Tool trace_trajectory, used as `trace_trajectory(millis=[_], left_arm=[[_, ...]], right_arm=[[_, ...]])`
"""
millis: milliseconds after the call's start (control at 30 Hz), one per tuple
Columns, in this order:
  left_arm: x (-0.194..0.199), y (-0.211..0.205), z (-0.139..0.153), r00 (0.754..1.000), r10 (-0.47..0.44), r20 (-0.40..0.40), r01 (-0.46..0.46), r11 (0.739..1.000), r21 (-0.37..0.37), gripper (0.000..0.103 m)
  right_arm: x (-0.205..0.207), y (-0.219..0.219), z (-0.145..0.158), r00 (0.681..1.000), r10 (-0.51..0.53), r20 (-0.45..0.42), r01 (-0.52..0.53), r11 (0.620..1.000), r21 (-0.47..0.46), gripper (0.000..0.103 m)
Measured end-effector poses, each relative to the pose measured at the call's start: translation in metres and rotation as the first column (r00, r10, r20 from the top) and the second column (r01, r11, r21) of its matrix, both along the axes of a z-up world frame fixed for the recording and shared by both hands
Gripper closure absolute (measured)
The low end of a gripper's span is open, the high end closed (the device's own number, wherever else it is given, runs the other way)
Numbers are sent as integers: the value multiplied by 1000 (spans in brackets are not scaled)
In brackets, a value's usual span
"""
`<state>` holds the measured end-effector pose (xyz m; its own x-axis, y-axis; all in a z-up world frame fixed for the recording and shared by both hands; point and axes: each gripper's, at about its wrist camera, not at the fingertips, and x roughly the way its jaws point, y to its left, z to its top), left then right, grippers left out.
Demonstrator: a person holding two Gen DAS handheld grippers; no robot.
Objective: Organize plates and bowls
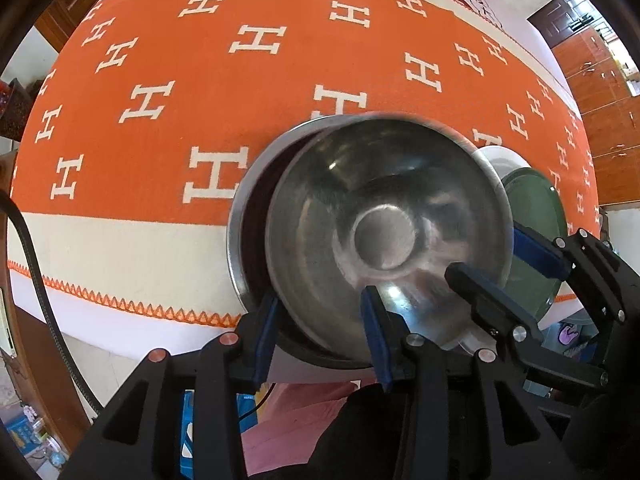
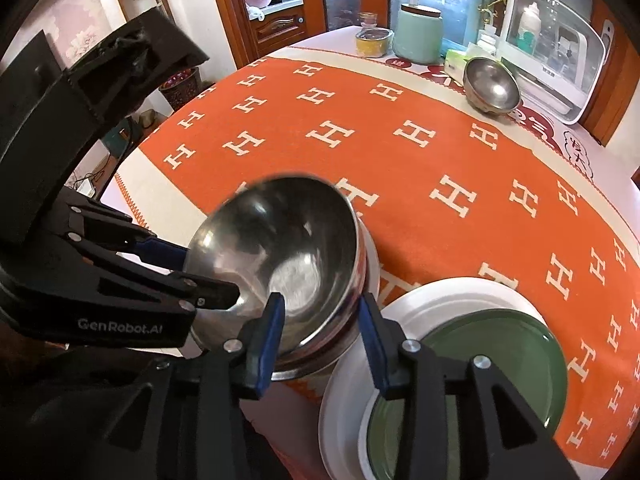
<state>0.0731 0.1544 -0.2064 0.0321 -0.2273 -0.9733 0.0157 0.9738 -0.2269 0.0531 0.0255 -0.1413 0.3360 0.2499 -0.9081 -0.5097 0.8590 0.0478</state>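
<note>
A steel bowl [image 1: 384, 216] is tilted inside a larger steel bowl [image 1: 248, 204] at the near table edge; they also show in the right wrist view [image 2: 280, 248]. My left gripper [image 1: 320, 328] is open, its fingers straddling the bowls' near rim. My right gripper [image 2: 320, 328] is open too, straddling the rim from the other side; it shows in the left wrist view [image 1: 500, 256]. A green plate [image 2: 480, 364] lies on a white plate [image 2: 452, 296] beside the bowls. Another steel bowl [image 2: 491, 85] lies tilted at the far side.
An orange cloth with white H marks [image 2: 420, 168] covers the table. At the far edge stand a mint canister [image 2: 418, 34], a glass jar [image 2: 374, 42], a tissue pack [image 2: 456, 62] and a white appliance [image 2: 552, 64]. Wooden cabinets stand behind.
</note>
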Motion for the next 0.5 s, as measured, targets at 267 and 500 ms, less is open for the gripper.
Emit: trace_trajectory(millis=[267,500], left_arm=[[7,3,7,999,-50,19,50,999,18,57],[16,3,25,994,-92,60,90,995,35,49]], right_arm=[[2,-3,3,1000,-8,20,8,1000,-8,60],[7,-10,10,999,-36,39,36,999,-11,59]])
